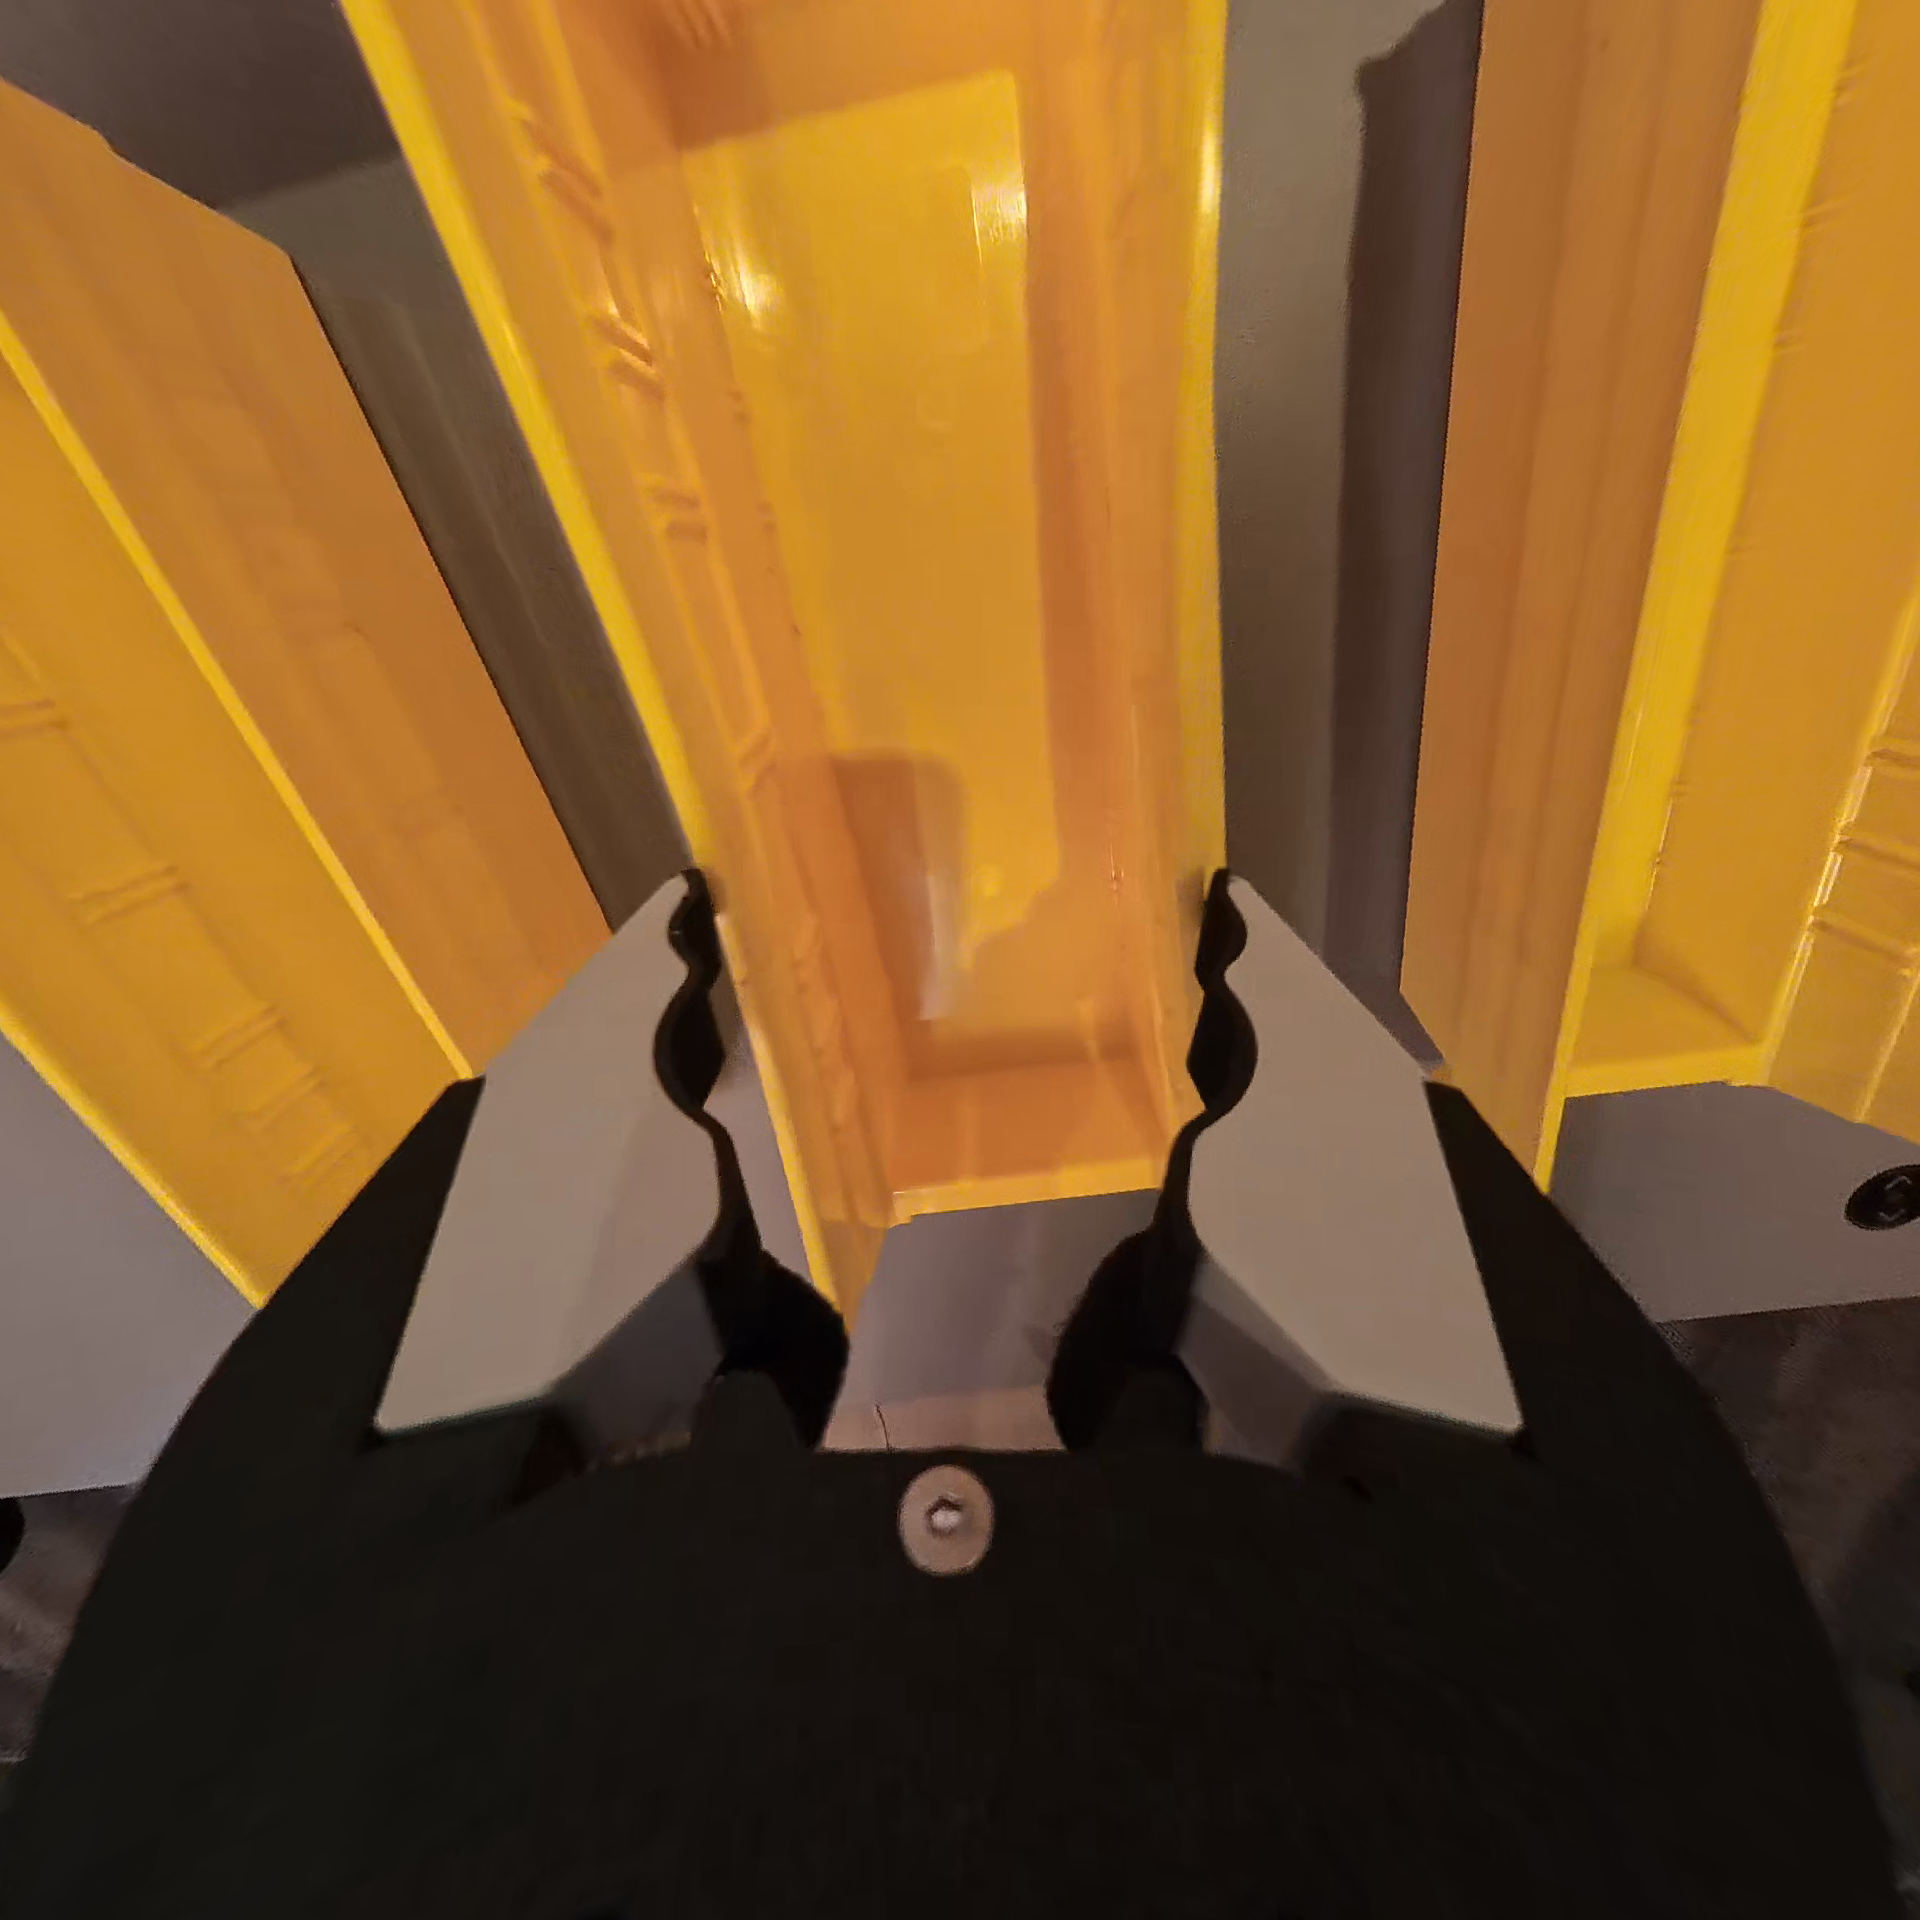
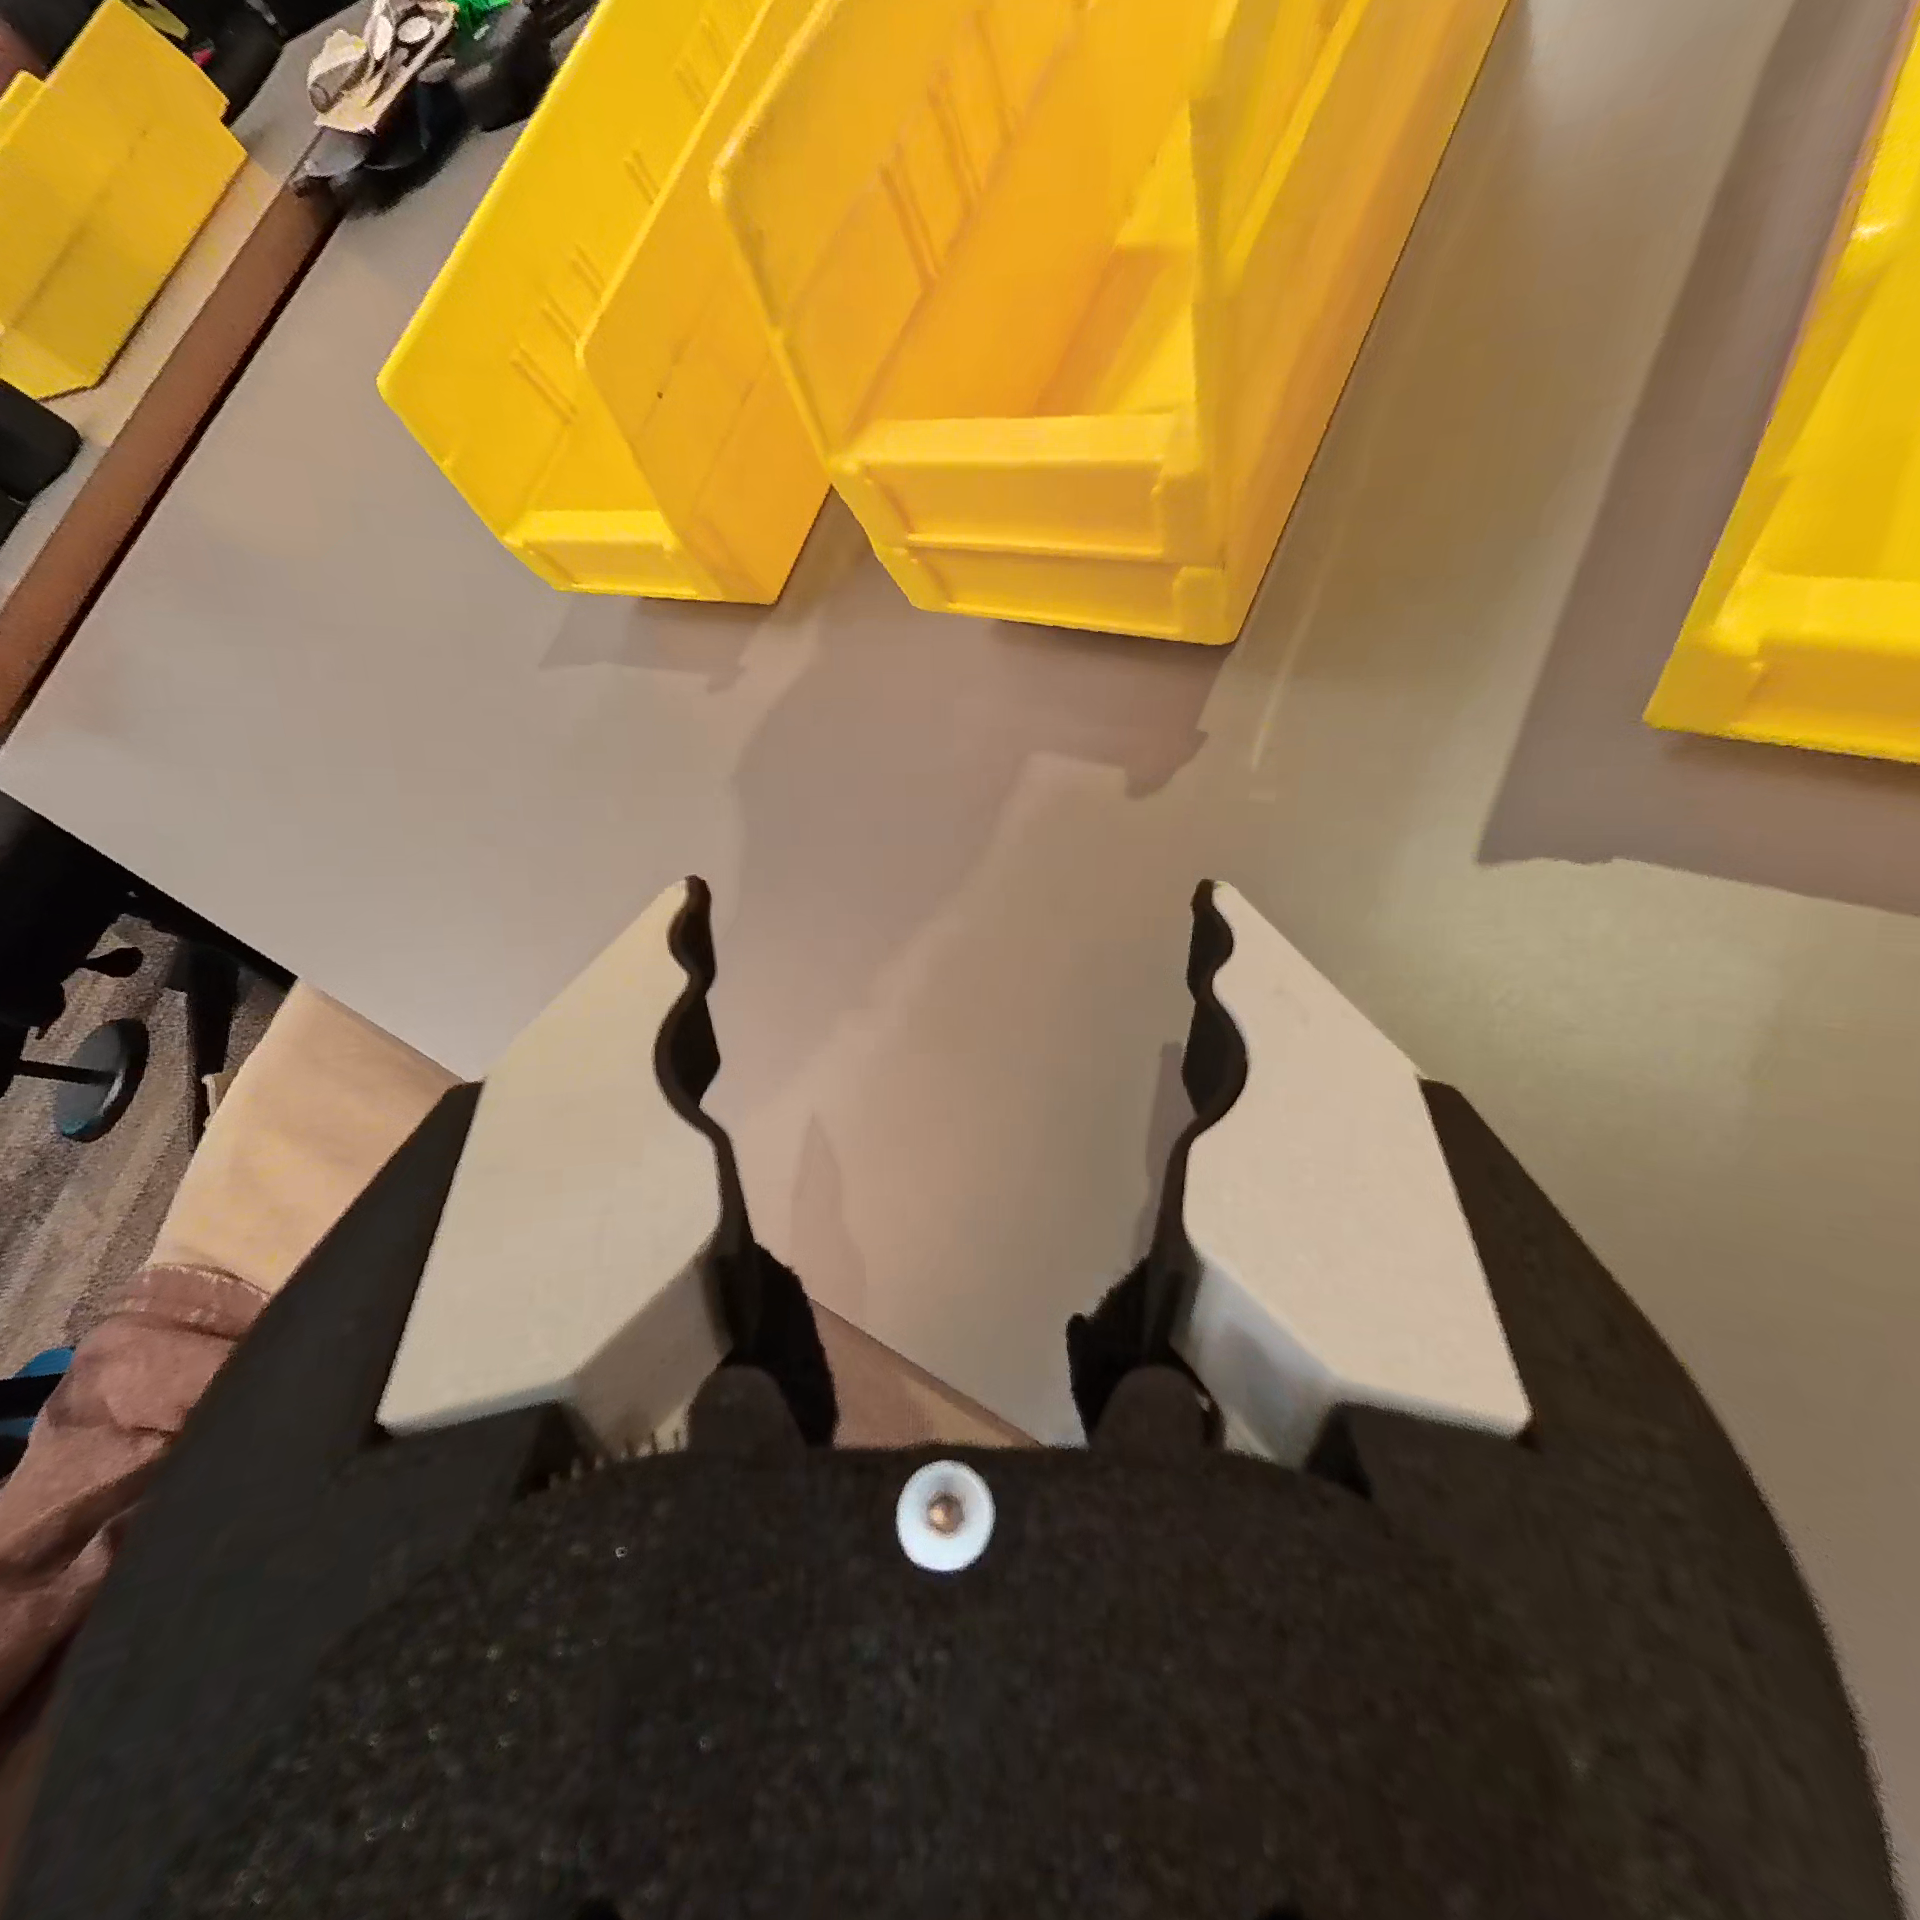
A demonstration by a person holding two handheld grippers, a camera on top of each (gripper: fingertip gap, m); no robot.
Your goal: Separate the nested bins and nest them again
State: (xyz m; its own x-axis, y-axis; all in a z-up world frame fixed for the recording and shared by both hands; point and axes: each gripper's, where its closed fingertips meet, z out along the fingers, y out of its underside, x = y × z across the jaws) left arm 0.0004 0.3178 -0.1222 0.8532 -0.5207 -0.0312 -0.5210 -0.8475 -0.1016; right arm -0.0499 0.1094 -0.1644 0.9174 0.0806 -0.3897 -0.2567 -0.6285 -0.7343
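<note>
1. The surface (image 2: pixel 416 790) is flat and grey. Past its far left edge there is another yellow bin (image 2: pixel 104 197) and a small heap of dark things (image 2: pixel 384 94), too blurry to make out.
2. Low on the left of the right hand-held gripper (image 2: pixel 951 904) there is a grey floor with a black chair base (image 2: pixel 94 1060), and a bit of a brown sleeve (image 2: pixel 104 1403).
3. The right hand-held gripper is spread wide and holds nothing. It hangs over a bare part of the surface.
4. Straight ahead of it, well apart, lie two yellow bins side by side. The left bin (image 2: pixel 582 416) touches the nested bins (image 2: pixel 1049 499), which look like one bin sitting inside another.
5. Far to its right is one more yellow bin (image 2: pixel 1808 623), cut off by the edge of the picture.
6. The left hand-held gripper (image 1: pixel 956 904) is spread wide too. Its tips sit on each side of the near end of a long yellow bin (image 1: pixel 935 623). I cannot tell if the tips touch the bin walls.
7. Left of it is a yellow bin (image 1: pixel 208 727) and right of it a yellow bin (image 1: pixel 1662 623), both cut off. Grey surface shows in the gaps between them.
8. The inside of the middle bin is blurry and shiny.
</note>
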